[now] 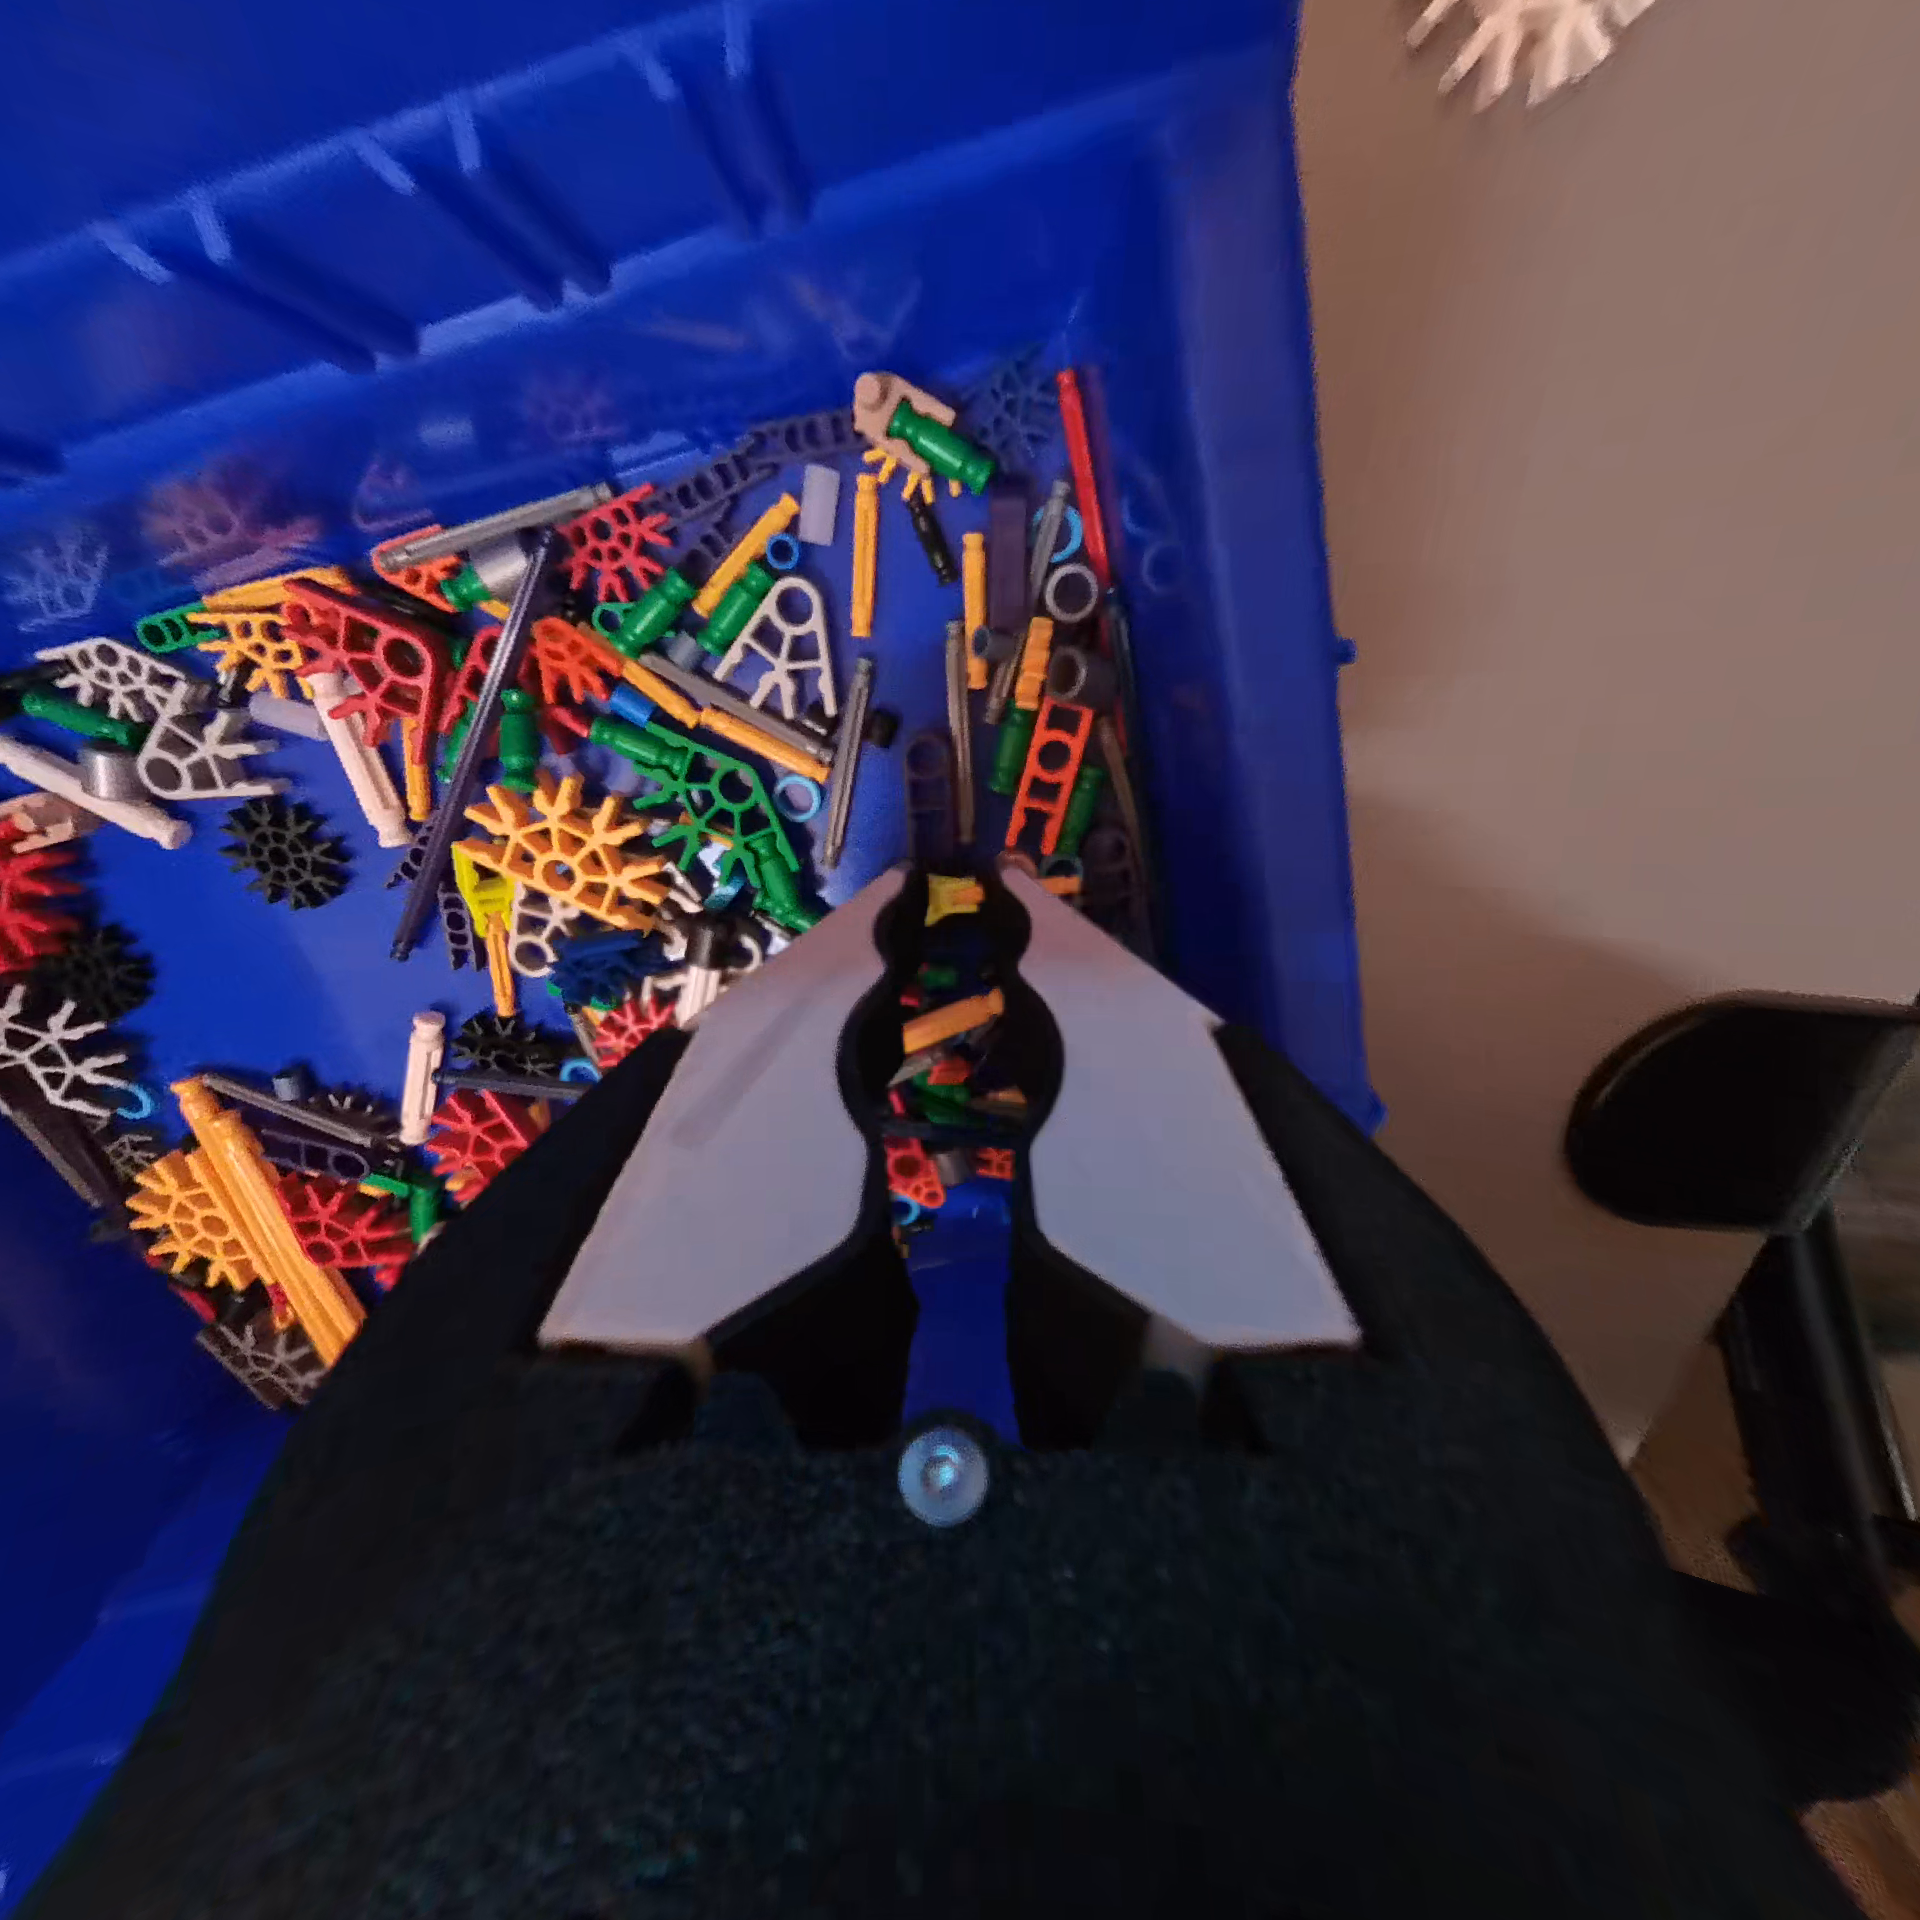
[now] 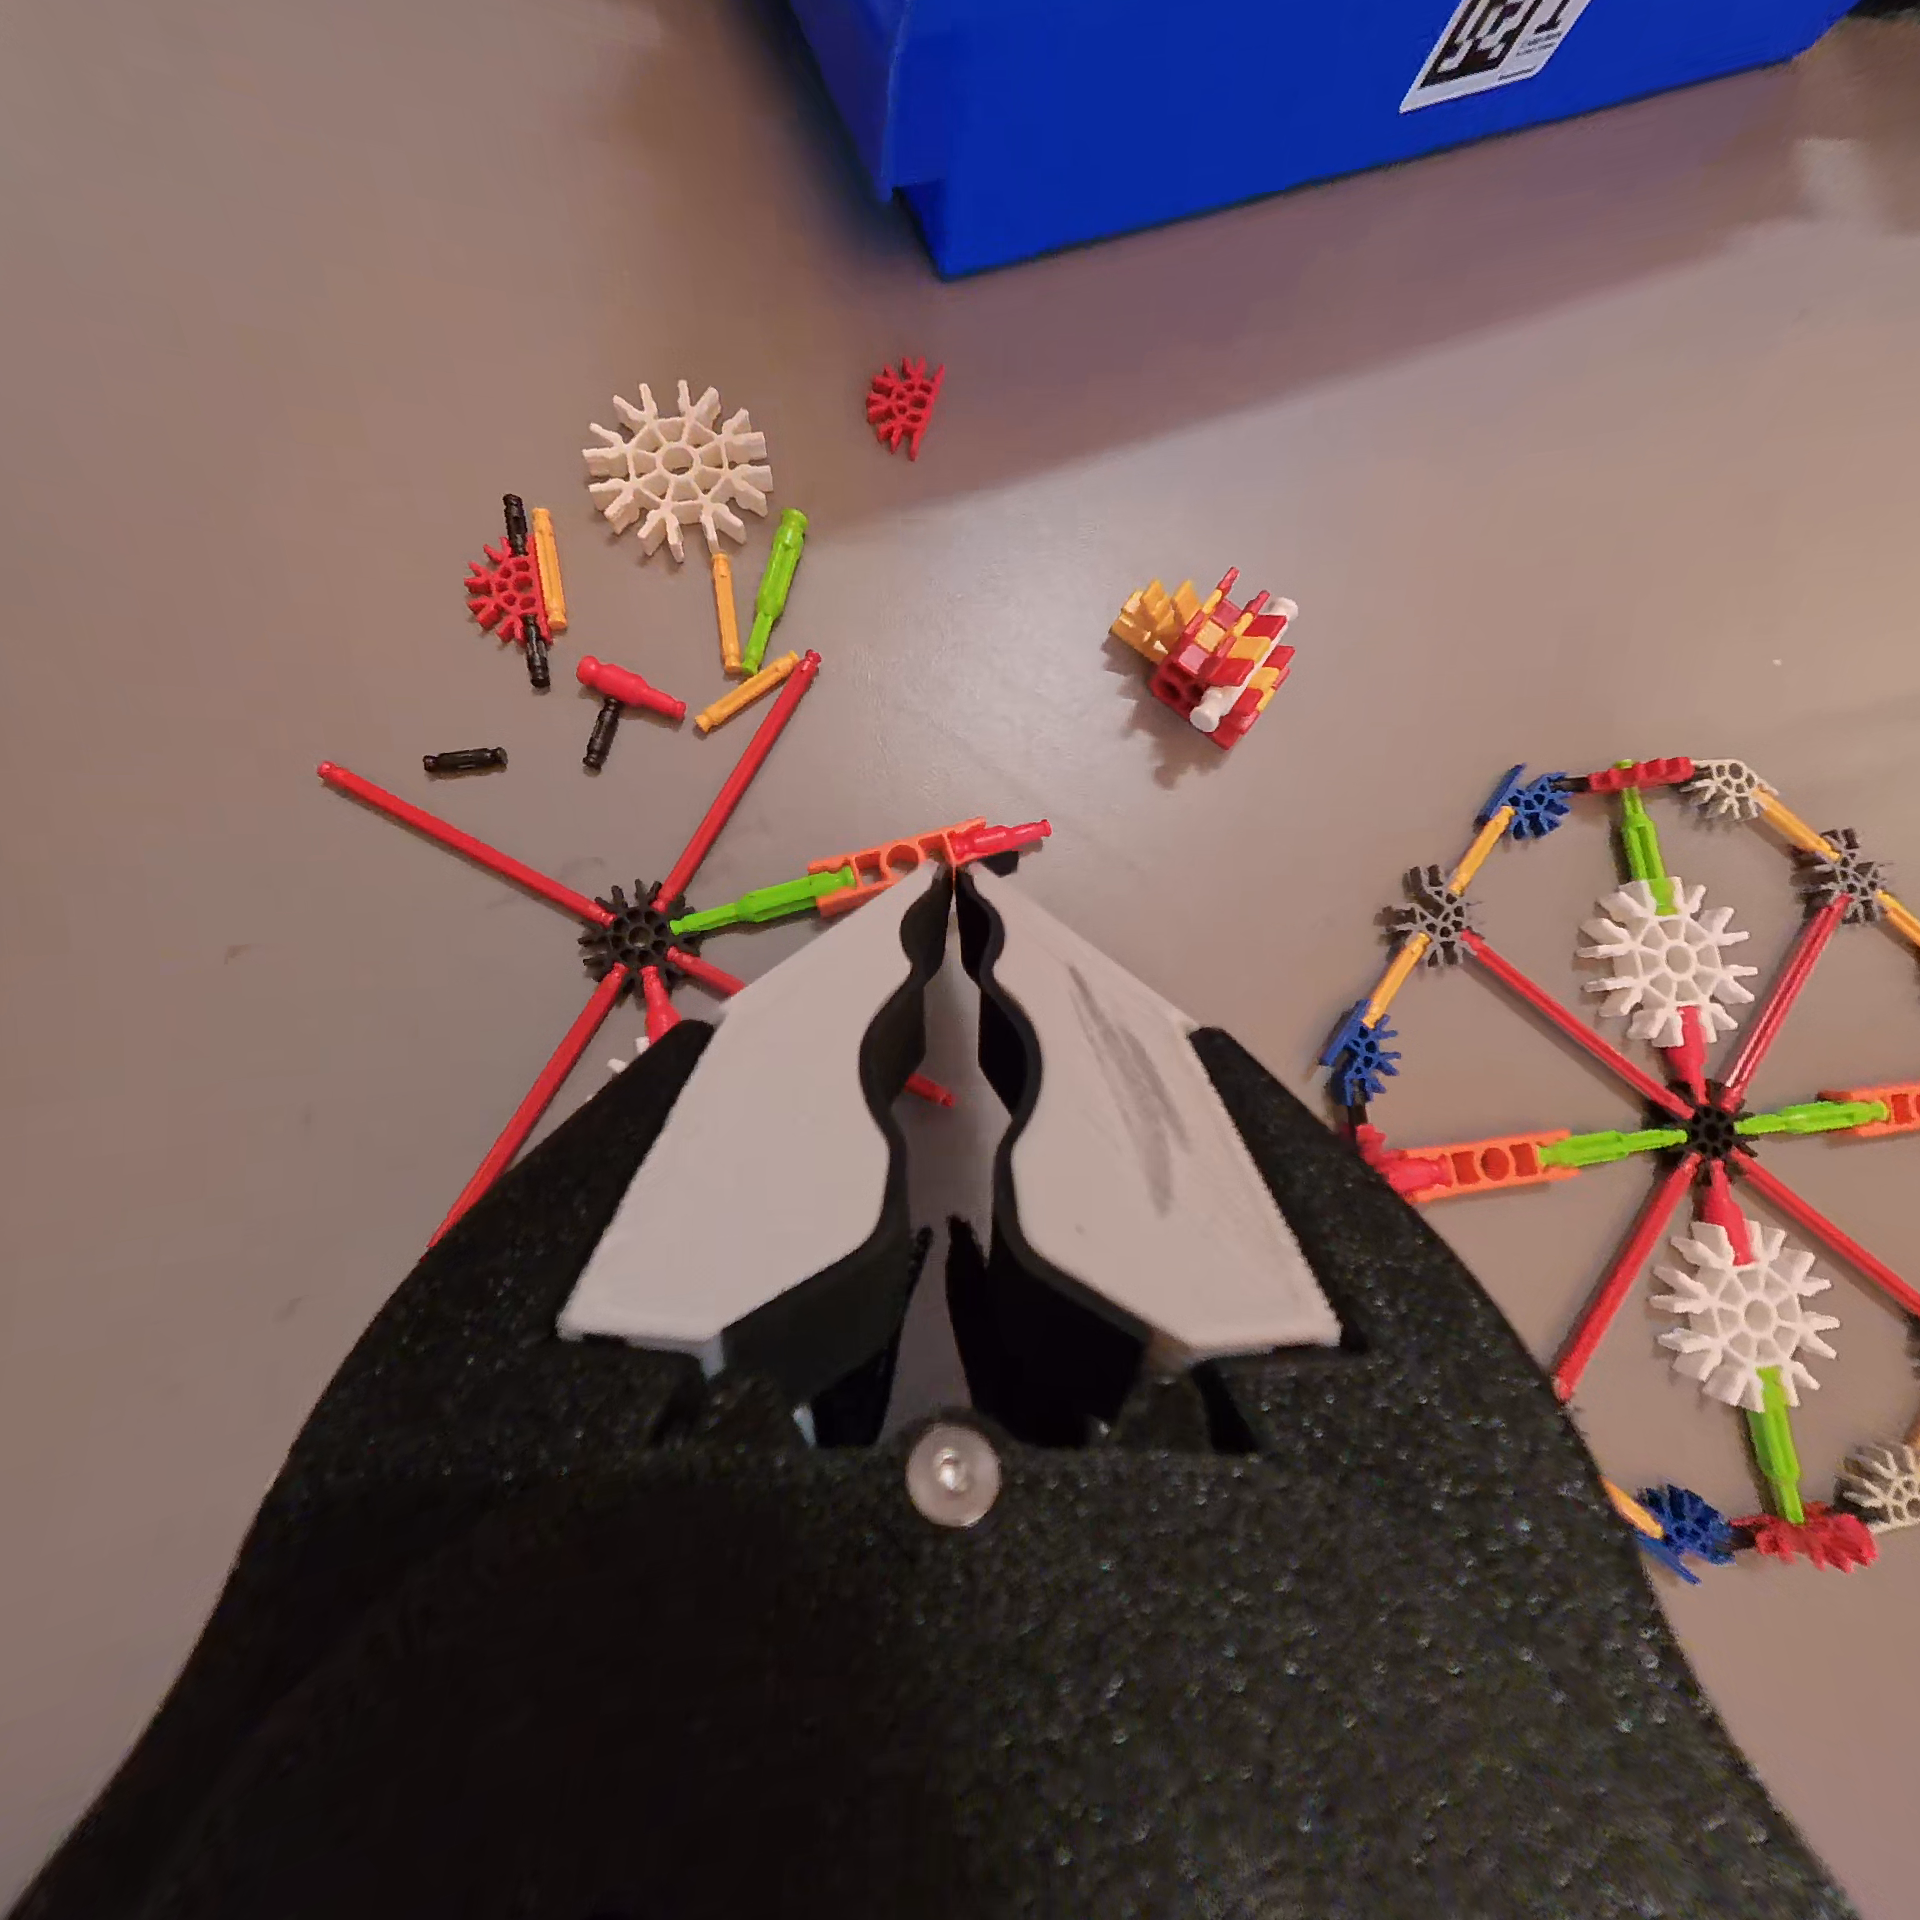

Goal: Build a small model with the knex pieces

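Left gripper [image 1: 953,883]: my fingers pinch a small yellow piece [image 1: 951,896] over the blue bin [image 1: 1226,623].
Right gripper [image 2: 954,871]: fingers closed on the orange connector [image 2: 894,858]; light, stiff plastic.

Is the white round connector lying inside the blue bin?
No, the white connector lies on the table, outside the blue bin.

A beige table [image 2: 312,312] carries a blue bin [image 2: 1195,135] at its far edge. In front of it lie loose construction-toy pieces — a white snowflake connector [image 2: 677,468], two red connectors [image 2: 906,405], and short black, orange, green and red rods [image 2: 769,592]. Nearer lies a part-built wheel [image 2: 636,928] with a black hub and long red spokes. A small red-and-yellow cluster [image 2: 1210,649] sits midway — to the right lies a finished wheel [image 2: 1683,1127].
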A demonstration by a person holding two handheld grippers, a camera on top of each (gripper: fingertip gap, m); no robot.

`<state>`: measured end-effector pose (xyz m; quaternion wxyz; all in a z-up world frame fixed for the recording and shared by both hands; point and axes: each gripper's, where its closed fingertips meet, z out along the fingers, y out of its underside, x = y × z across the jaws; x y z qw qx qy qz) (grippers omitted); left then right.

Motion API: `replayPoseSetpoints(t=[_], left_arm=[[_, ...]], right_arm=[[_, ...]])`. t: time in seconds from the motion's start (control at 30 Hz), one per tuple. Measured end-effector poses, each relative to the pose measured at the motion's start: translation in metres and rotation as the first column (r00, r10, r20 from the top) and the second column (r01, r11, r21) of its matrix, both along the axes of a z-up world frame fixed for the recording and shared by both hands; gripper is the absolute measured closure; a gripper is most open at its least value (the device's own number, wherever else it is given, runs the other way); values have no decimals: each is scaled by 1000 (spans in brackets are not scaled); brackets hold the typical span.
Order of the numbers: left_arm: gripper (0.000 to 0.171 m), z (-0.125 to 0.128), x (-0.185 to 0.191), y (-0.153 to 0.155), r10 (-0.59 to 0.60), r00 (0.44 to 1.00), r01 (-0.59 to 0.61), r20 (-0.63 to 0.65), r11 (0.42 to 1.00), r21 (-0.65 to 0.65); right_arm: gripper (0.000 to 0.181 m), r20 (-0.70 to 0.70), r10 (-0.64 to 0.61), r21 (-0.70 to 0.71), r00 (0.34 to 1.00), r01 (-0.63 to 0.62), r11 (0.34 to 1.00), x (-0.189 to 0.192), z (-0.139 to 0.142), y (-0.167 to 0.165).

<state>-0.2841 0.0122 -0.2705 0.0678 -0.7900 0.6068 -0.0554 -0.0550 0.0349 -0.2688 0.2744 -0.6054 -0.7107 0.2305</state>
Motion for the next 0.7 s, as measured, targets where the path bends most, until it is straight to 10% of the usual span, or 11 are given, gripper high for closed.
replayPoseSetpoints(t=[0.03,0.37,0.5,0.7], left_arm=[[161,-3,-3,1,-7,1000,7,-21,1000,-8],[161,3,-51,75,138,962,-61,-236,949,308],[161,18,-3,28,16,1000,-17,13,997,73],[148,-10,-14,4,-121,981,120,-153,993,-11]], right_arm=[[181,3,-2,-1,1000,2,1000,0,-1,1],[181,9,-8,-8,1000,8,1000,2,-3,3],[181,6,-7,-10,1000,7,1000,2,-3,2],[181,8,-4,-9,1000,5,1000,2,-3,2]])
